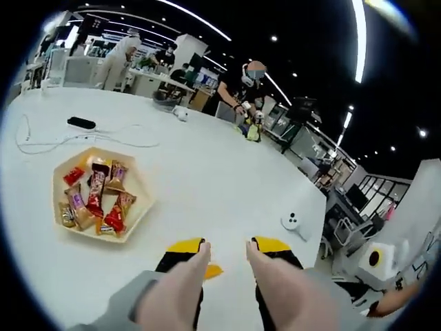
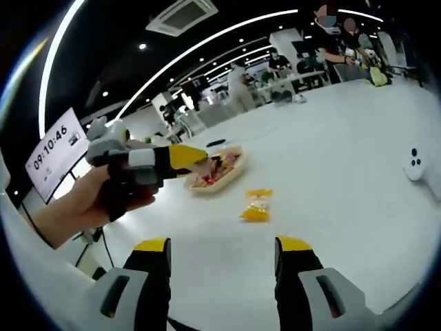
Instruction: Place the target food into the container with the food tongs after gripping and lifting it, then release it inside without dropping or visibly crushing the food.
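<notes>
Lying apart: yellow packet and snack tray on table.

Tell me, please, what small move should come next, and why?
Probably move the right gripper forward and down to the yellow packet. The packet lies alone on the table, ahead of the open jaws, outside the tray of snacks. The left gripper hovers near the tray.

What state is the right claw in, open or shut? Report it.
Open. In the right gripper view the right claw has its two yellow-tipped jaws wide apart, holding nothing; the yellow snack packet lies on the white table beyond them.
</notes>
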